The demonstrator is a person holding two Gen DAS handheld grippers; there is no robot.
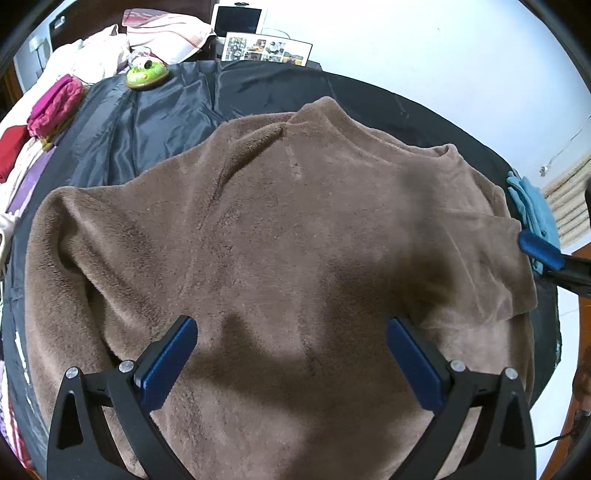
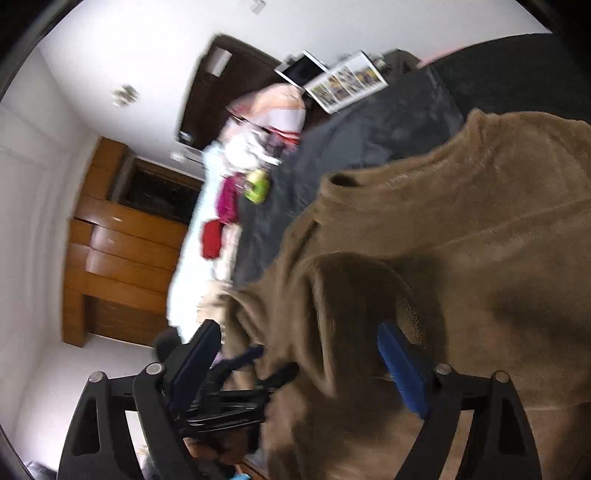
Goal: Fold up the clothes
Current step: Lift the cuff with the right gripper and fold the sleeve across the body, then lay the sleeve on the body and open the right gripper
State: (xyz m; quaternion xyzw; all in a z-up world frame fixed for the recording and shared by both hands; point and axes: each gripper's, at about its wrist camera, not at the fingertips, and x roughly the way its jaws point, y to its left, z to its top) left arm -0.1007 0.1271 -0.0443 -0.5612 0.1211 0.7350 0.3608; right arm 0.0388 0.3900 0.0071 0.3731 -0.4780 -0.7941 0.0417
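Observation:
A brown fleece sweater (image 1: 295, 221) lies spread flat on a dark sheet (image 1: 155, 122), its collar (image 1: 447, 149) at the far right. My left gripper (image 1: 291, 323) hovers open over the sweater's lower body with nothing between its pads. At the sweater's right sleeve edge, one blue fingertip (image 1: 541, 251) of my right gripper shows. In the right wrist view my right gripper (image 2: 299, 332) stands open with a raised fold of the brown sweater (image 2: 461, 221) lying between its fingers, and the pads do not press on it. The left gripper (image 2: 269, 360) appears dark and blurred just beyond.
A green toy (image 1: 146, 75), a folded pink garment (image 1: 55, 105) and a red one (image 1: 11, 151) lie along the far left of the bed. A pillow (image 1: 166, 37), a photo board (image 1: 266, 50) and a tablet (image 1: 236, 20) stand behind. A blue cloth (image 1: 532, 206) hangs at right. A wooden wardrobe (image 2: 122, 251) stands beyond.

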